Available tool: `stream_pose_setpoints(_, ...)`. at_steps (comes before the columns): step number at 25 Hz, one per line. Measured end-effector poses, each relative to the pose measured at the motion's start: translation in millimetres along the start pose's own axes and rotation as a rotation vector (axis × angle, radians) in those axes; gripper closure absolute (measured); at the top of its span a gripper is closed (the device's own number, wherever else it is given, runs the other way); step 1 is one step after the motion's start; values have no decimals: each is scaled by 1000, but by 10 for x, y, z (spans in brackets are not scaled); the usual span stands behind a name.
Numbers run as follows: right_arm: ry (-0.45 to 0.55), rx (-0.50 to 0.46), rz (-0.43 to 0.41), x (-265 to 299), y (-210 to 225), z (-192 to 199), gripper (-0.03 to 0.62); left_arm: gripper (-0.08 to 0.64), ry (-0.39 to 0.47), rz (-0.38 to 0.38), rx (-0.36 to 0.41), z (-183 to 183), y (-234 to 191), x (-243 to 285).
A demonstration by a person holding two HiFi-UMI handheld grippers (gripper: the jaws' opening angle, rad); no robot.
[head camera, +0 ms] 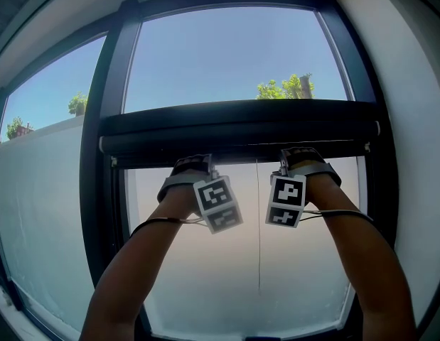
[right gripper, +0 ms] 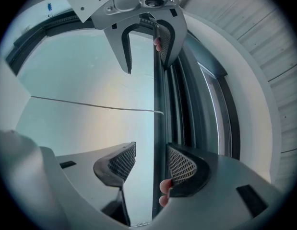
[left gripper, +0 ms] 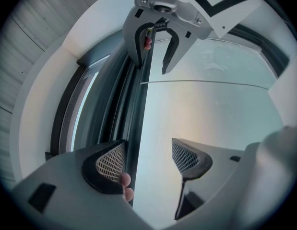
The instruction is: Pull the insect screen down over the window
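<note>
The left tongs (left gripper: 148,161) and right tongs (right gripper: 151,164) straddle the screen bar (head camera: 241,126) with jaws apart (nothing clamped), so a pull could slip or skew it.

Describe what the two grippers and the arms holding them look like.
The left arm and right arm are bare, no sleeves in view. The left gripper and right gripper have pale grey bodies and black wedge-shaped jaws faced with gridded pads. Each carries a white cube with black square markers, and a thin dark cable trails from each.
</note>
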State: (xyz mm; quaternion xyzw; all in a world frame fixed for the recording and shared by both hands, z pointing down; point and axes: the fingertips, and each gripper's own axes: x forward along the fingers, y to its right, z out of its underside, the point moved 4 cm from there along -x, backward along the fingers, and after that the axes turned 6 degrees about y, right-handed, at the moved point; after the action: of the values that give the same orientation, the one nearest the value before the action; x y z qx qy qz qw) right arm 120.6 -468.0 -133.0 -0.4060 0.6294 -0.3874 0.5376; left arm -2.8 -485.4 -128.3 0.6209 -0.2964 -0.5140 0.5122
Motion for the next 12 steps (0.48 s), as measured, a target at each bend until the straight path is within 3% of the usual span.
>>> stream_pose_setpoints(12,15,-4,-72,-166,-305,-29,407,256,-5,89,-11,-5,319,-156)
